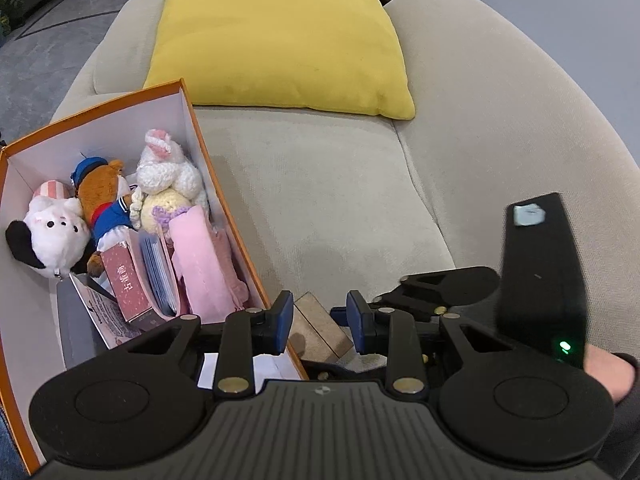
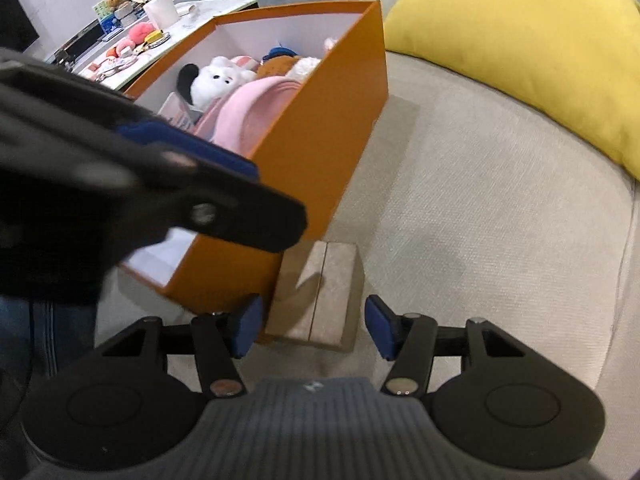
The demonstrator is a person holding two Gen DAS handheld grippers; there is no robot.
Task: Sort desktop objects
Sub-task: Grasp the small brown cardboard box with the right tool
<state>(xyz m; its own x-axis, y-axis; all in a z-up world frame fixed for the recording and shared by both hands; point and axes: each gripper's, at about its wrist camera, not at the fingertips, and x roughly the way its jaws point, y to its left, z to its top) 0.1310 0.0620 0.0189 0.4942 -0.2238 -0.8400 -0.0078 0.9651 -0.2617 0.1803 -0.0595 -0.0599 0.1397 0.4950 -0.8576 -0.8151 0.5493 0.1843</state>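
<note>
A small tan box (image 2: 318, 296) lies on the beige sofa seat against the near corner of an orange storage box (image 2: 320, 120). My right gripper (image 2: 314, 326) is open, its blue pads on either side of the tan box, not touching. My left gripper (image 1: 320, 322) is open above the tan box (image 1: 318, 330), beside the orange box wall (image 1: 224, 184). The orange box holds plush toys (image 1: 52, 232), a pink cloth (image 1: 204, 260) and a red book (image 1: 128, 284). The left gripper also crosses the right wrist view (image 2: 188, 172), blurred.
A yellow cushion (image 1: 280, 36) leans on the sofa back (image 1: 500, 100). The right gripper's body (image 1: 540, 272) stands at the right of the left wrist view. A white table (image 2: 132, 36) with small items is behind the orange box.
</note>
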